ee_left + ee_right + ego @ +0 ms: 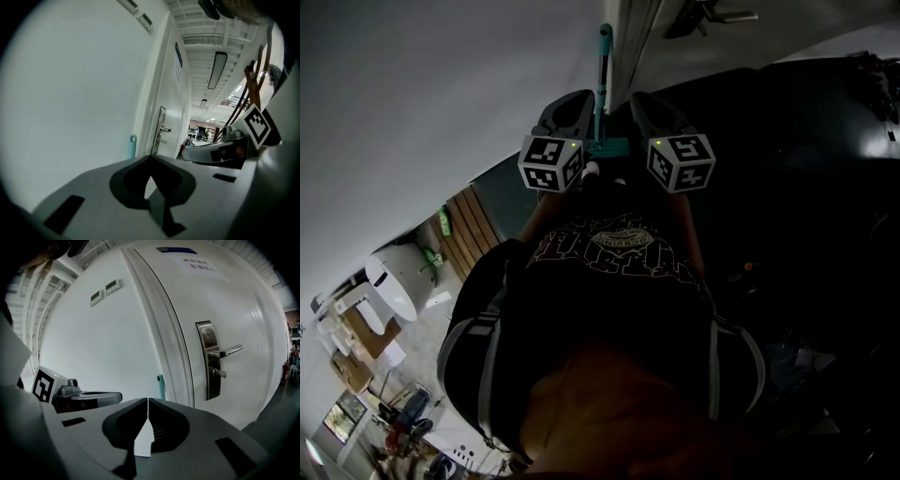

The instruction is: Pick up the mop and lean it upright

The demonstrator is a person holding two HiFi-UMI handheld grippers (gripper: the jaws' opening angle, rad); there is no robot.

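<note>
Nearest the head camera, the person's dark shirt (619, 253) filled the lower frame, its hem lost in shadow. Just beyond it the left gripper (574, 105) and the right gripper (654, 105) pointed forward side by side. Each one's own view showed its claw pressed together, tip against tip, with nothing pinched. Between and past them stood the mop (602, 70), its teal handle upright against the white wall (441, 84), just beside the door frame and apart from both claws. The gripper bodies hid all but the handle's top end in their own views, and in the head view its foot was cut off behind the marker cubes. Farther right, the door (243, 310) carried a metal lever handle (227, 351); the floor there was too dark to make out
</note>
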